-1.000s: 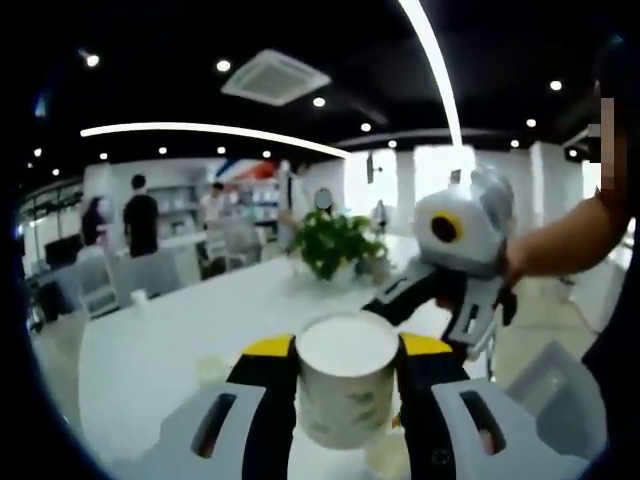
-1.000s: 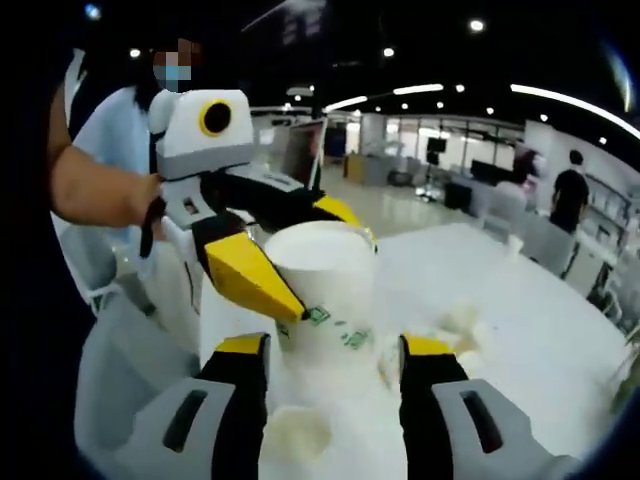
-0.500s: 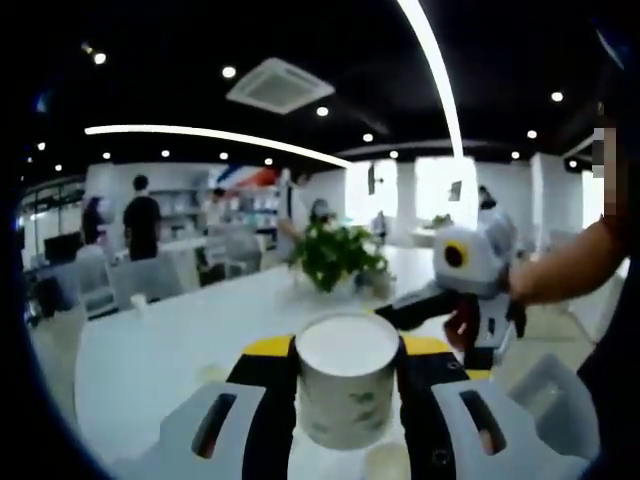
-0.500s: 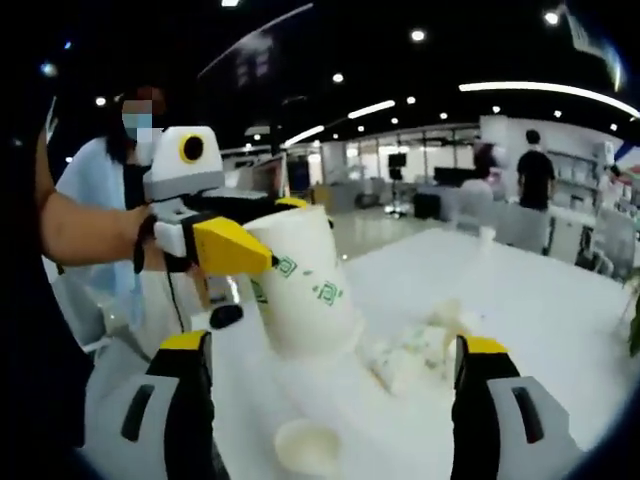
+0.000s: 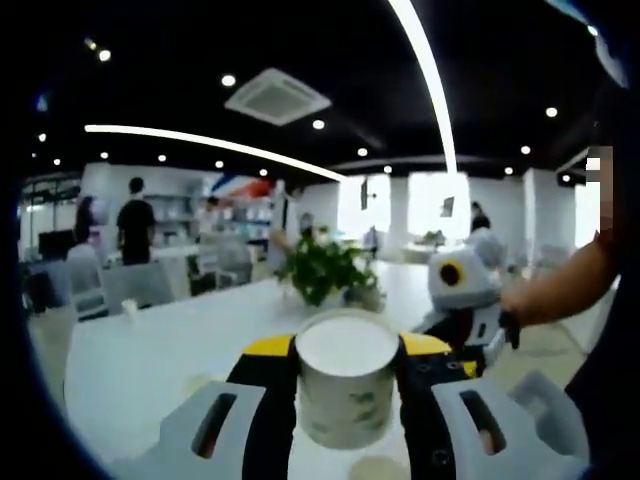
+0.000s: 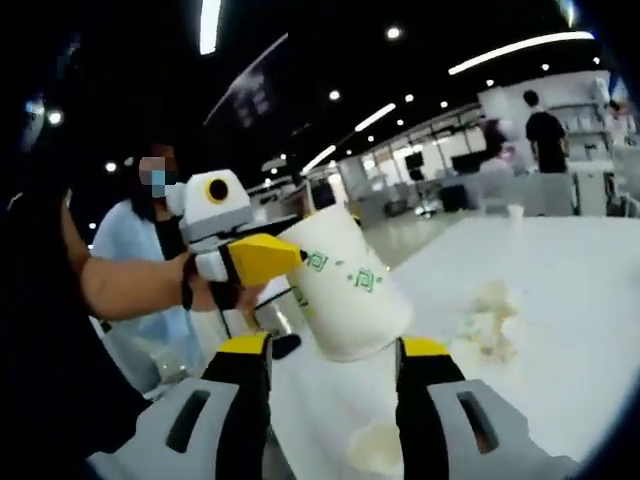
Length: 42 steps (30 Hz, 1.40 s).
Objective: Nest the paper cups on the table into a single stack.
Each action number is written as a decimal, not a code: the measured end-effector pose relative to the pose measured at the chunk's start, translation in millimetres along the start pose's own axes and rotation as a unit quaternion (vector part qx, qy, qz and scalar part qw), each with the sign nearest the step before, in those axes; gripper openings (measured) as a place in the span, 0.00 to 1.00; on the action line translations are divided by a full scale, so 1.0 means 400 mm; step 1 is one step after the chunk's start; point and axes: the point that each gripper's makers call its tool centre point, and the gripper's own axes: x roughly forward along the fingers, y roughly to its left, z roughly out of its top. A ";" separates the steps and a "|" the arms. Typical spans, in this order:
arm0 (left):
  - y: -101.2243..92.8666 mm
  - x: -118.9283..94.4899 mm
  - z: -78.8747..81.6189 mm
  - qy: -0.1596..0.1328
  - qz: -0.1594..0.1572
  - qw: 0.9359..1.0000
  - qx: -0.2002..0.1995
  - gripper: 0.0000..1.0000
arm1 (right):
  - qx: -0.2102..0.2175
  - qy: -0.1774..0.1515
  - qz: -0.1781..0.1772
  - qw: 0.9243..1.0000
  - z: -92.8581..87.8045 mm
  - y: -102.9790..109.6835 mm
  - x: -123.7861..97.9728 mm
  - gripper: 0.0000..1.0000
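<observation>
Now left gripper (image 5: 347, 385) pinches paper cup (image 5: 347, 378) at frame centre, lifted for nesting; right gripper (image 6: 333, 365) spread, empty, lower centre.

The paper cup (image 5: 346, 388) is white, printed with small green square motifs, seen also in the right gripper view (image 6: 345, 290); the left gripper (image 5: 347, 352) is coloured black, grey and yellow at the jaw tips; the table (image 5: 170, 335) is white; the potted plant (image 5: 322, 270) is green.
</observation>
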 end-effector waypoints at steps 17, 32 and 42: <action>-0.069 -0.056 -0.026 0.019 -0.106 0.993 -0.041 0.37 | 0.079 -0.029 0.117 0.990 0.040 0.061 -0.076 0.18; -0.089 -0.097 -0.098 0.053 -0.116 0.992 -0.017 0.37 | 0.052 -0.029 0.150 0.987 0.090 0.115 -0.080 0.06; -0.091 -0.107 -0.097 0.046 -0.113 0.992 -0.022 0.37 | 0.045 -0.011 0.155 0.987 0.098 0.132 -0.068 0.03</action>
